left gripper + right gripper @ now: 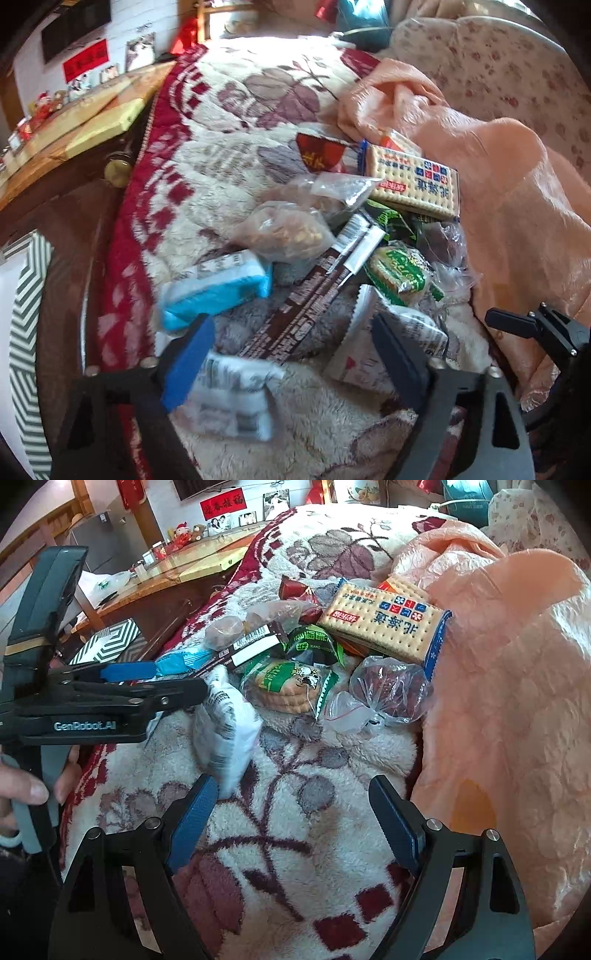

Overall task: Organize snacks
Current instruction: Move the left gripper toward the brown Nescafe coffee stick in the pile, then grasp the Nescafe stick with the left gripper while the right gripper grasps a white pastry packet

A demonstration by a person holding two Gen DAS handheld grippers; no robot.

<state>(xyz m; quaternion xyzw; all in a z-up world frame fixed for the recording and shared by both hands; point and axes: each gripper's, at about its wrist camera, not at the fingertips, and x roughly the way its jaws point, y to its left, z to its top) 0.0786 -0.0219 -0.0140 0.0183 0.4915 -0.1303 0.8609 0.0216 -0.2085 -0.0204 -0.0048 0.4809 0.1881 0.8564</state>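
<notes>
A heap of snacks lies on a floral blanket (229, 122). It holds a cracker pack (413, 181), a green biscuit pack (400, 275), a brown bar (306, 299), a light blue pack (218, 288), a bag of nuts (284, 229) and a white packet (236, 398). My left gripper (295, 354) is open over the heap's near side, with the white packet blurred by its left finger. In the right wrist view the left gripper (177, 683) reaches in from the left beside the white packet (225, 723). My right gripper (291, 823) is open and empty above bare blanket (295, 849), short of the biscuit pack (288, 686) and cracker pack (388, 624).
A peach quilt (509, 701) is bunched along the right side of the heap. A bag of dark red fruit (391, 690) lies by it. A wooden cabinet (177, 587) with photos and small items stands left of the bed, with a striped box (107, 642) below.
</notes>
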